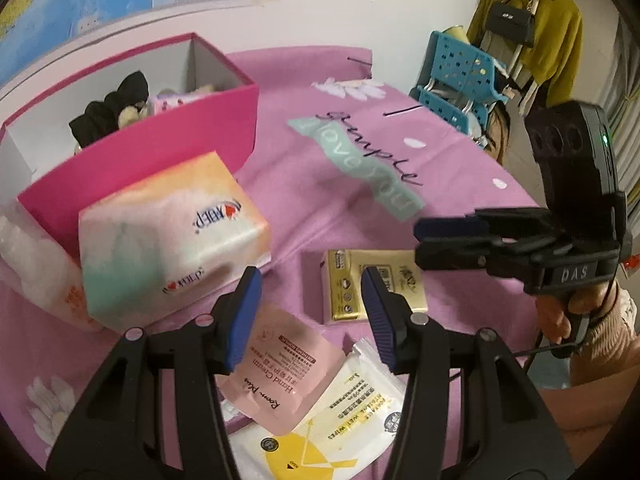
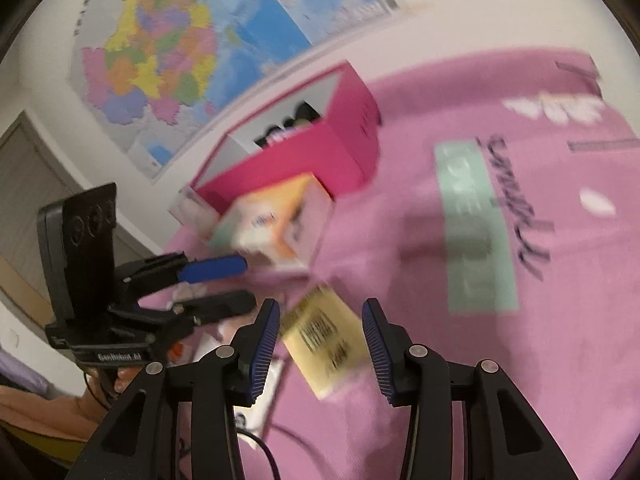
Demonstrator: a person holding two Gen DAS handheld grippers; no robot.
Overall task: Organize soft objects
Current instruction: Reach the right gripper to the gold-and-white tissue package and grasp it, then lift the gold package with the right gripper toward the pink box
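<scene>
An open pink box (image 1: 168, 140) at the back left holds black fabric pieces (image 1: 108, 112) and a small plush. A pastel tissue pack (image 1: 172, 240) leans against its front. My left gripper (image 1: 311, 316) is open and empty, hovering over a pink hand-cream sachet (image 1: 280, 368) and a wet-wipes pack (image 1: 344, 412). A gold tissue pack (image 1: 352, 292) lies flat just beyond. My right gripper (image 1: 417, 242) comes in from the right above that gold pack (image 2: 324, 344). Its fingers frame the pack in the blurred right wrist view, with the pads apart from it. The left gripper (image 2: 245, 282) shows there too.
A purple printed cloth (image 1: 360, 200) covers the table. A clear-wrapped pack (image 1: 36, 264) lies at the left edge. A blue plastic rack (image 1: 460, 68) and a coat stand with a yellow garment (image 1: 552, 36) stand past the table's far right. A hand (image 1: 556, 316) holds the right gripper.
</scene>
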